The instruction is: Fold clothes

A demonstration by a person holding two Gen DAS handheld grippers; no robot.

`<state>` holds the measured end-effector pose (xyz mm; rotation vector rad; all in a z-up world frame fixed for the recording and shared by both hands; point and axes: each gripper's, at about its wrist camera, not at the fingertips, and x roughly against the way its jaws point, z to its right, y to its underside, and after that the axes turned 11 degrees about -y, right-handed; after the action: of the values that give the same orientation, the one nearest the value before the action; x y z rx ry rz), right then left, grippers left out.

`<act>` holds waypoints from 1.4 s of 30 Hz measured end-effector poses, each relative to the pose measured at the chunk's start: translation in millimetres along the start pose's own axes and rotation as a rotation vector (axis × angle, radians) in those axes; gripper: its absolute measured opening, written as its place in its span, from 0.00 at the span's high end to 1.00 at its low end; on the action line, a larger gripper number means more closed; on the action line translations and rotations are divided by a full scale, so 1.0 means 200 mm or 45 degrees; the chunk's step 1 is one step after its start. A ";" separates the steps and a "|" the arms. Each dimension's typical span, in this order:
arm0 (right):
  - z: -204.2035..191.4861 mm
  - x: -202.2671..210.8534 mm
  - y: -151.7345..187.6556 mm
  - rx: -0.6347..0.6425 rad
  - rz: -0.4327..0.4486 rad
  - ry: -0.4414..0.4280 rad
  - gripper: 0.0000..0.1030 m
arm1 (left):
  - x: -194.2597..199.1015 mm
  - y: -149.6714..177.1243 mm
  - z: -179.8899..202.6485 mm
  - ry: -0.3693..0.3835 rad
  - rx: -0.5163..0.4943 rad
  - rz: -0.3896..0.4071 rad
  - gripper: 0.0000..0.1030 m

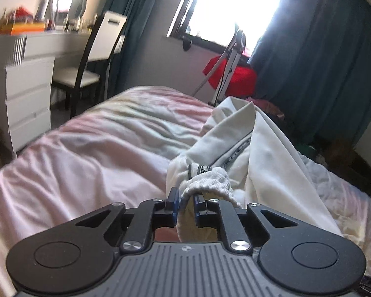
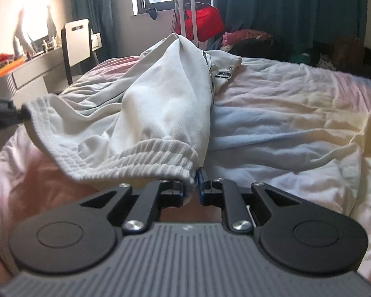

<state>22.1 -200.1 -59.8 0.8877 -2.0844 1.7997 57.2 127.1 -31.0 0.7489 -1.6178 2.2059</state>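
Note:
White trousers [image 2: 160, 99] with a ribbed elastic waistband [image 2: 146, 158] and a dark printed side stripe lie bunched on the bed. My right gripper [image 2: 193, 185] is shut on the right end of the waistband, lifted slightly. My left gripper [image 1: 185, 203] is shut on the other end of the waistband [image 1: 207, 180]; it also shows at the left edge of the right wrist view [image 2: 7, 116]. The trouser legs [image 1: 259, 148] trail away toward the window, crumpled.
The bed has a wrinkled pale pink cover [image 1: 99, 148]. A white desk with drawers [image 1: 29, 94] and a chair [image 1: 96, 57] stand at the far left. A red bag and metal stand [image 2: 197, 22] sit under the window, beside dark teal curtains [image 1: 321, 61] and piled clothes [image 2: 247, 37].

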 end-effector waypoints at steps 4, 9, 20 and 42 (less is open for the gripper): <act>0.01 0.03 0.01 -0.006 -0.034 0.006 0.82 | 0.04 -0.01 -0.05 0.006 0.030 -0.072 0.63; 0.03 0.08 0.00 -0.062 -0.018 -0.052 0.43 | 0.14 0.00 -0.06 -0.046 0.011 -0.081 0.32; 0.12 0.12 -0.06 -0.271 0.075 -0.251 0.33 | 0.10 -0.06 -0.08 0.000 0.123 -0.025 0.15; 0.35 -0.25 0.06 -0.714 0.042 -0.434 0.31 | -0.35 0.08 0.07 -0.139 -0.008 -0.185 0.43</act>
<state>68.6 -252.1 -111.0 1.0398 -2.6225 1.0173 108.4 113.2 -80.1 0.9686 -1.5662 2.0899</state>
